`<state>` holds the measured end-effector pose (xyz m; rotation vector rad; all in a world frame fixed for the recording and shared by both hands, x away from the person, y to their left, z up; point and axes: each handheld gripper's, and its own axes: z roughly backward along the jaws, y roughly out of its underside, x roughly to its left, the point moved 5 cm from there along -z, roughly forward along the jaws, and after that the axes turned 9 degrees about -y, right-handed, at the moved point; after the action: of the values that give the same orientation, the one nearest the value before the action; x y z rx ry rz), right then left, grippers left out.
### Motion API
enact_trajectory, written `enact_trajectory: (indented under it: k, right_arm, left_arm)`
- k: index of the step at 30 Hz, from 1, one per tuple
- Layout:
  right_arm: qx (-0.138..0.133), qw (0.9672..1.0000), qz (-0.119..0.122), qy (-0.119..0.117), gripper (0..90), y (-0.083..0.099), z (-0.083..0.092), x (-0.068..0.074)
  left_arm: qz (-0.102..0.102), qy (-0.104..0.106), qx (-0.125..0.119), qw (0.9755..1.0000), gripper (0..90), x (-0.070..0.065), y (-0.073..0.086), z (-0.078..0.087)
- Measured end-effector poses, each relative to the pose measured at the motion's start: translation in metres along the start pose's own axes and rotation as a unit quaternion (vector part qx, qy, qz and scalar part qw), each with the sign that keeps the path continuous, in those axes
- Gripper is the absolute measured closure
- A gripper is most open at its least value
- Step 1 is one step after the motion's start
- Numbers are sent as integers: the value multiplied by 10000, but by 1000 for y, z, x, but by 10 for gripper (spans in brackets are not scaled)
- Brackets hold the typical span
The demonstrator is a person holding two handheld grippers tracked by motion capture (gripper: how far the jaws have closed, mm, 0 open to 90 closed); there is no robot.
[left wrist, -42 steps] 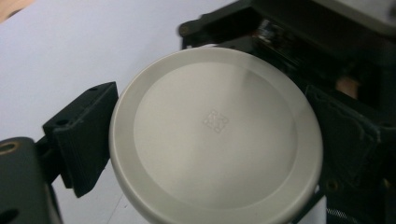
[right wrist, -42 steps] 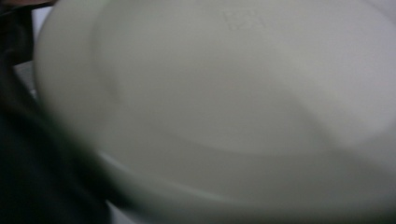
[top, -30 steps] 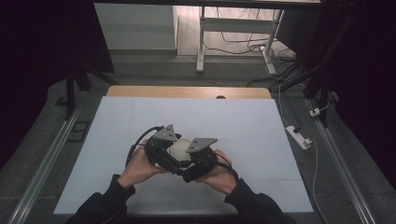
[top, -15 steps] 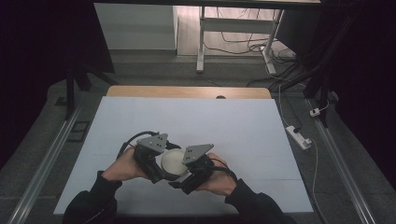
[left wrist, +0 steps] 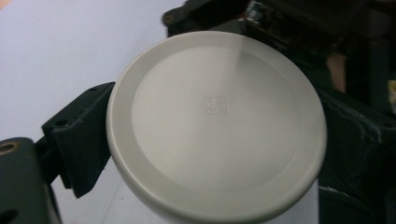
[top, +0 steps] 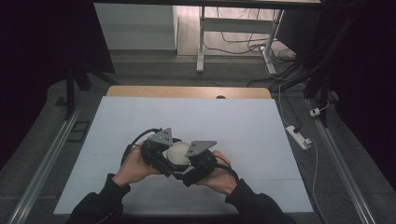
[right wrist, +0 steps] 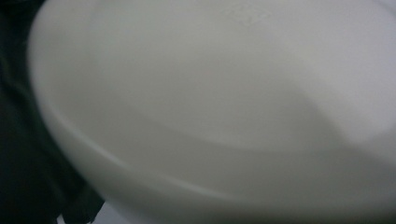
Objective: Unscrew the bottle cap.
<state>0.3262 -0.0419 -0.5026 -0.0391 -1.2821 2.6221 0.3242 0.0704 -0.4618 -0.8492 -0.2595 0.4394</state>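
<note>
I have a round off-white lid [top: 178, 154] held between my two claws, lifted a little above the white surface [top: 233, 126], over its near half and somewhat toward the left edge. In the high view my left claw [top: 164, 156] and right claw [top: 192, 161] sit tight against either side of it, hands close together.

In the left claw's view the lid [left wrist: 215, 123] faces the camera flat on: a raised outer ring, a smooth sunken centre and a small embossed square mark in the middle. One black jaw presses on its rim at the left, and the dark body on the far side looks like the other claw, so I take my left claw to be clamped on the rim. In the right claw's view the lid [right wrist: 219, 107] is so near that it blurs, and I cannot tell how those jaws stand.

My judgement of it: moulded plastic, light, stiff enough to keep its shape under a pinch, not fragile. The finish looks smooth and a bit slick, and the rim is rounded, so a jaw could slide off it if the squeeze comes at an angle. The best hold is on the rim, jaws square across the edge, one claw on each of two opposite sides, with moderate pressure only.
</note>
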Motion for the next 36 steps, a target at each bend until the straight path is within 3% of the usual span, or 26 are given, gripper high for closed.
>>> enact_trajectory:
  k: [4,8,27,36]
  right_arm:
    - [12,9997,-140,206,65,2,-1,-5]
    - [-10,9993,-233,287,65,3,-1,-9]
    - [-1,9994,-156,320,65,5,-2,-9]
    - [-1,9992,-198,357,65,7,1,-12]
  left_arm:
    - [226,-281,54,9993,78,0,-2,-5]
    - [333,-395,51,9987,78,1,-3,-8]
    - [341,-500,3,9982,78,-1,-7,-2]
    - [484,-628,-141,9968,78,6,-8,12]
